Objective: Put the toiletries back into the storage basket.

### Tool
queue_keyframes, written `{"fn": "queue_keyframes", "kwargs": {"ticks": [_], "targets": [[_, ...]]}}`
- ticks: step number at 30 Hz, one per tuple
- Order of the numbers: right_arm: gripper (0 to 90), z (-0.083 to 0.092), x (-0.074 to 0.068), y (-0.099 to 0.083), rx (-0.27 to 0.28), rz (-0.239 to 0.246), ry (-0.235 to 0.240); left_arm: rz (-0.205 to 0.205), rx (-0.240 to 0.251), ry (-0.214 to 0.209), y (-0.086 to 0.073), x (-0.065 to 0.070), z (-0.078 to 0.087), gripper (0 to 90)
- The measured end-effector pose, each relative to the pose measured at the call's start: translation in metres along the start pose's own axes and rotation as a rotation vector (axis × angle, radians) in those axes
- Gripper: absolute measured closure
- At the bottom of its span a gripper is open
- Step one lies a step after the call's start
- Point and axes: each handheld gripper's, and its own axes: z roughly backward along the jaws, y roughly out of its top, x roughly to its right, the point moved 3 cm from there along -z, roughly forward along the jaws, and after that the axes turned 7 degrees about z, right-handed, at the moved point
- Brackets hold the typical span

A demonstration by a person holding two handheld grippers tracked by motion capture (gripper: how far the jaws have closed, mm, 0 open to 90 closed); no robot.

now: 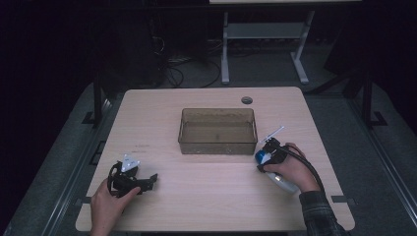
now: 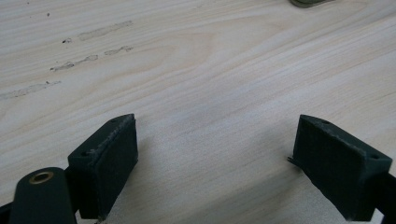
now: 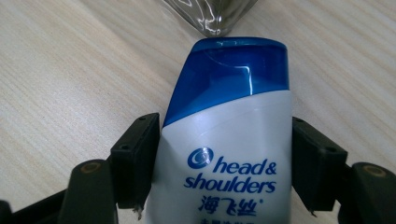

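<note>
Dim light is falling on the wooden table (image 1: 211,191) in the high view, while the room behind is sinking into near black. The gripper views are looking brighter and evenly lit. Glare is streaking the shampoo bottle's blue cap (image 3: 233,74), and soft shadows are pooling under the jaws.
</note>
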Motion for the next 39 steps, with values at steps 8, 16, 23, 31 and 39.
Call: {"fn": "queue_keyframes", "kwargs": {"ticks": [8, 16, 23, 31, 39], "targets": [[33.5, 0.001, 0.003, -0.001, 0.003, -0.043, 0.002, 0.002, 0.0, 0.0, 0.0, 0.0, 0.0, 12.8], [33.9, 0.008, 0.007, -0.003, 0.044, -0.07, 0.012, 0.001, 0.0, 0.0, 0.0, 0.0, 0.0, 12.8], [34.2, 0.021, 0.011, -0.011, 0.146, -0.121, 0.025, 0.003, 0.003, 0.0, 0.0, 0.0, 0.0, 12.8], [34.3, 0.036, 0.011, -0.019, 0.25, -0.156, 0.023, 0.004, 0.005, 0.0, 0.0, 0.0, 0.0, 12.8], [34.4, 0.045, 0.01, -0.027, 0.32, -0.178, 0.02, 0.003, 0.005, 0.0, 0.0, 0.0, 0.0, 12.7]]}}
